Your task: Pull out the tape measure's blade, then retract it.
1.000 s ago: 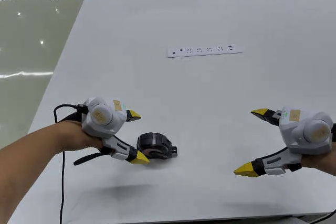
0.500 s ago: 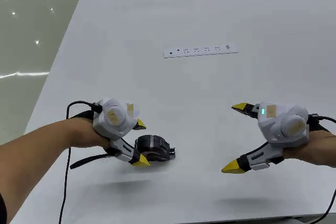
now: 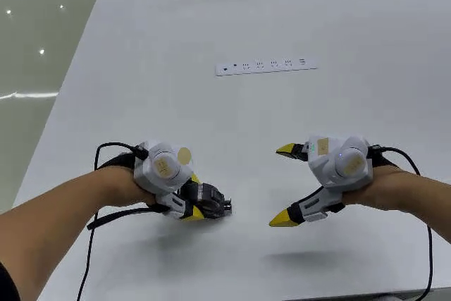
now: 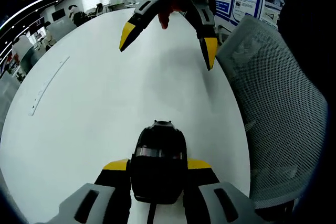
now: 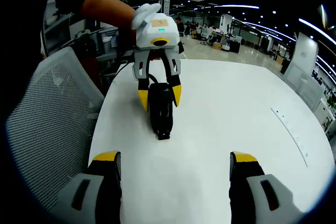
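A black tape measure (image 3: 209, 200) lies on the white table (image 3: 211, 103) near its front edge. My left gripper (image 3: 192, 197) is shut on its case, one yellow tip pressed to each side. In the left gripper view the tape measure (image 4: 157, 163) sits between my fingers (image 4: 116, 164), its blade hook pointing away toward the right gripper (image 4: 168, 43). My right gripper (image 3: 284, 185) hovers open a short way to the right of the case, with nothing in it. The right gripper view looks past its own open gripper (image 5: 175, 157) at the left gripper (image 5: 159, 95) and the tape measure (image 5: 160, 109).
A white power strip (image 3: 266, 66) lies across the middle of the table, far beyond both grippers. A cable (image 3: 88, 244) trails from the left hand over the front edge. A grey mesh chair (image 4: 273, 103) stands close to the table's near side.
My left gripper has closed from open onto the tape measure's case. My right gripper has moved left toward it and stays open.
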### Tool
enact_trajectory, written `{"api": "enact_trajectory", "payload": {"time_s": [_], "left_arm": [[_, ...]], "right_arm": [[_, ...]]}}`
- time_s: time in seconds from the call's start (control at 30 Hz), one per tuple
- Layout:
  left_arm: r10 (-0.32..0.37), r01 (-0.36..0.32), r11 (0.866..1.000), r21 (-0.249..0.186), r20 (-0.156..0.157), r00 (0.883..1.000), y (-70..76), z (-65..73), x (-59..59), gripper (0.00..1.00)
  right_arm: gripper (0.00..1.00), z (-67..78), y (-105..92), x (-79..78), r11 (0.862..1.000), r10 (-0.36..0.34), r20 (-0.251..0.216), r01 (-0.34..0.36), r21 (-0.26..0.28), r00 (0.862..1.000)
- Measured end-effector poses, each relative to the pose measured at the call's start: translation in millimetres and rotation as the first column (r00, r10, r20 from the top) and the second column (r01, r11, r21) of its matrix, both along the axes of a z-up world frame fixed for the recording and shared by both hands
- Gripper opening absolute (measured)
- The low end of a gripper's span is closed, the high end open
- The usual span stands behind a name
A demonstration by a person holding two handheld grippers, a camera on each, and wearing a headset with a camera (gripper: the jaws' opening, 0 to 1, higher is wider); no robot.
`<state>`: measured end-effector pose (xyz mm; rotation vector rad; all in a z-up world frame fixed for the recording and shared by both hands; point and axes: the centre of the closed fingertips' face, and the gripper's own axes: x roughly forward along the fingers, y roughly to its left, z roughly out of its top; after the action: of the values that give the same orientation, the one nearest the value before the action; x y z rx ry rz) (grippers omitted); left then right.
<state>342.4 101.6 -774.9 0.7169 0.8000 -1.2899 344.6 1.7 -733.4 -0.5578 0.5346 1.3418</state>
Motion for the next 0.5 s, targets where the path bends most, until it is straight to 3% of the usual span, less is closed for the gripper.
{"api": "enact_trajectory", "payload": {"time_s": [0.33, 0.5], "left_arm": [[0.021, -0.021, 1.0, 0.001, 0.018, 1.0, 1.8, -1.6, 3.5, 0.34], [0.013, -0.013, 1.0, 0.005, 0.013, 1.0, 1.4, -1.2, 2.8, 0.33]], "right_arm": [[0.69, -10.9, 32.0, -2.1, 0.995, 0.093, -0.005, -0.093, -0.019, 0.996], [0.59, -23.1, 43.6, 1.0, 0.996, 0.085, -0.04, -0.085, -0.02, 0.996]]}}
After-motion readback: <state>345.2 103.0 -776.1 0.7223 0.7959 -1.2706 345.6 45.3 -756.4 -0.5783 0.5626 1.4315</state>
